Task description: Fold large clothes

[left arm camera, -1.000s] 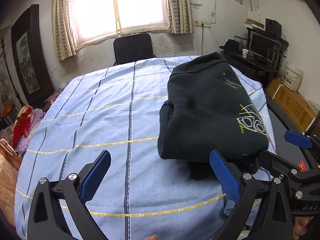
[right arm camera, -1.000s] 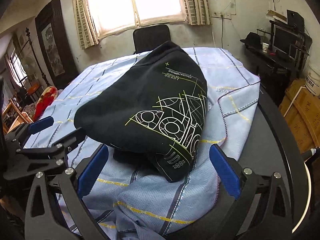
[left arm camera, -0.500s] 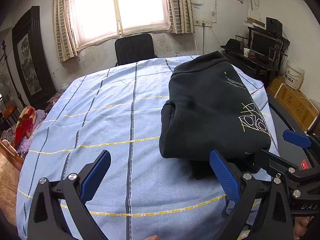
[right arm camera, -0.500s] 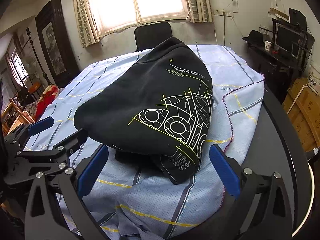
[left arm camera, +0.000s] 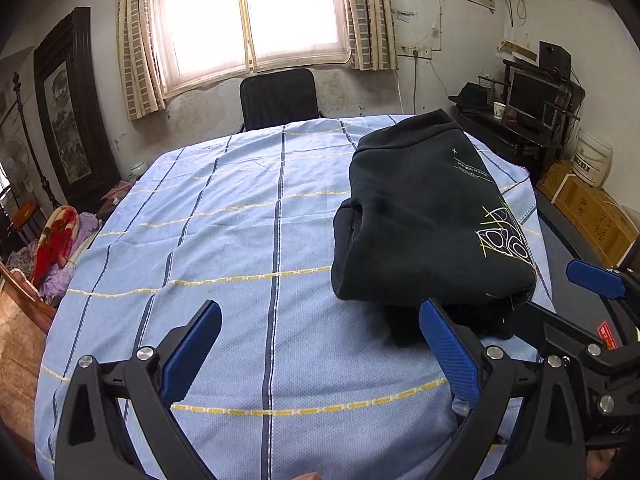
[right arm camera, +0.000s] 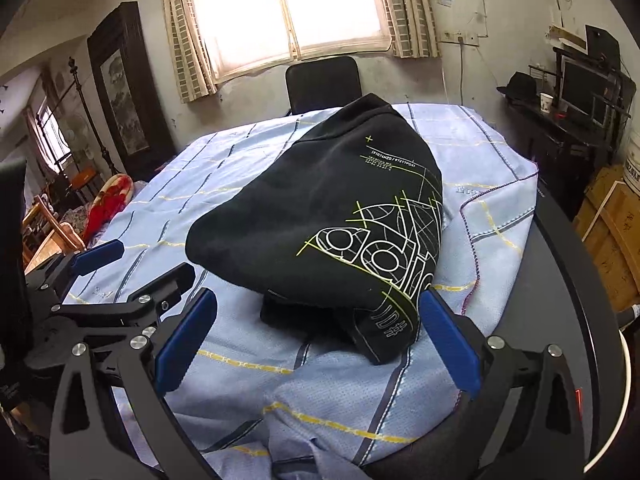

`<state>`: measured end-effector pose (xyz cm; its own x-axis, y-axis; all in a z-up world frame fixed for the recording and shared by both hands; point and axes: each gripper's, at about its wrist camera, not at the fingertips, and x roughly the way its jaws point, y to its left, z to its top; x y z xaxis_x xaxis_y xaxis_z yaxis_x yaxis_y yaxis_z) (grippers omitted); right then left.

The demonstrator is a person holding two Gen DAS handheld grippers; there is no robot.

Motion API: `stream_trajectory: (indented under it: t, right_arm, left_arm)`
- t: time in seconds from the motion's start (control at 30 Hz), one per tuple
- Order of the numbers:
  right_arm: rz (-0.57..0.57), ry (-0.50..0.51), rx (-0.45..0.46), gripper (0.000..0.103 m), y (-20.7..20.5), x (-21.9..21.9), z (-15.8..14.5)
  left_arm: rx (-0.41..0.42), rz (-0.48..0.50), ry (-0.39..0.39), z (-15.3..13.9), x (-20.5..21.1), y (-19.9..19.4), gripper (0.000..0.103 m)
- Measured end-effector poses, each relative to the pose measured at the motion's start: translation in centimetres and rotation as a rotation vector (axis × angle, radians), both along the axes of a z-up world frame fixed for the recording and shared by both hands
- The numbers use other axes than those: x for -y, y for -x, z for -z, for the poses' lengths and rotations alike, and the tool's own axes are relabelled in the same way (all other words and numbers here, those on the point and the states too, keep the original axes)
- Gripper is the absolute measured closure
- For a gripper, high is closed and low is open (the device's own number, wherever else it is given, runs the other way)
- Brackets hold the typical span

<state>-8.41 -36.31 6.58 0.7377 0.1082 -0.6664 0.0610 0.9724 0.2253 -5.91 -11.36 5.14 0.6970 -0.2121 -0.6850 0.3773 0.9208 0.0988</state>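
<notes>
On the table [left arm camera: 568, 232], I'm seeing a blue checked cloth [left arm camera: 240, 240] covering most of the top. Far left, off the table, a red blanket [left arm camera: 56, 236] is lying on a heap, with a dark framed picture [left arm camera: 68, 120] leaning on the wall behind it.

Left gripper [left arm camera: 320, 348] is hovering over bare cloth near the front edge, jaws spread wide, gripping nothing. Its right finger [left arm camera: 448, 352] is sitting just beside the garment's near hem; I can't tell if it's touching.

A black chair [left arm camera: 280, 96] is standing at the far side under the window [left arm camera: 256, 12].

The sweatshirt [right arm camera: 320, 208] is lying folded into a compact bundle on the right half of the table, white and yellow print facing up, a bit of dark fabric poking out under its near edge. Right of it the cloth's edge is folded back, exposing dark tabletop.

Right gripper [right arm camera: 320, 340] is hanging in front of the sweatshirt, jaws also wide apart and empty, the near hem lying between the blue pads [right arm camera: 448, 344] in view.
</notes>
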Motion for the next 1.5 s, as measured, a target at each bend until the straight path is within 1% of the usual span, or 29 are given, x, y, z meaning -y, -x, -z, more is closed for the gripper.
stream_trajectory:
  t: [0.07,0.17,0.3,0.47,0.67,1.17,1.5]
  right_arm:
    - [-0.008,-0.010,-0.012,0.005,0.0,0.1,0.1]
    - [0.009,-0.029,-0.037,0.005,-0.2,0.4,0.3]
    - [0.054,0.012,-0.055,0.005,-0.3,0.3,0.3]
    - [0.057,0.025,-0.055,0.005,-0.4,0.3,0.2]
    - [0.052,0.021,-0.040,0.005,-0.2,0.5,-0.1]
    - [0.050,0.017,-0.041,0.005,-0.3,0.9,0.1]
    - [0.052,0.015,-0.043,0.005,-0.4,1.0,0.1]
  left_arm:
    - [0.002,0.002,-0.004,0.0,-0.1,0.2,0.003]
    - [-0.002,-0.006,-0.001,0.1,-0.2,0.3,0.003]
    - [-0.010,-0.019,-0.009,0.4,-0.1,0.1,0.003]
    - [-0.040,-0.022,0.007,0.6,-0.1,-0.3,0.003]
    - [-0.037,-0.019,-0.001,0.7,0.3,-0.2,0.003]
    - [-0.043,-0.019,-0.006,0.8,0.6,-0.3,0.003]
    - [-0.081,-0.006,0.012,1.2,0.6,-0.7,0.003]
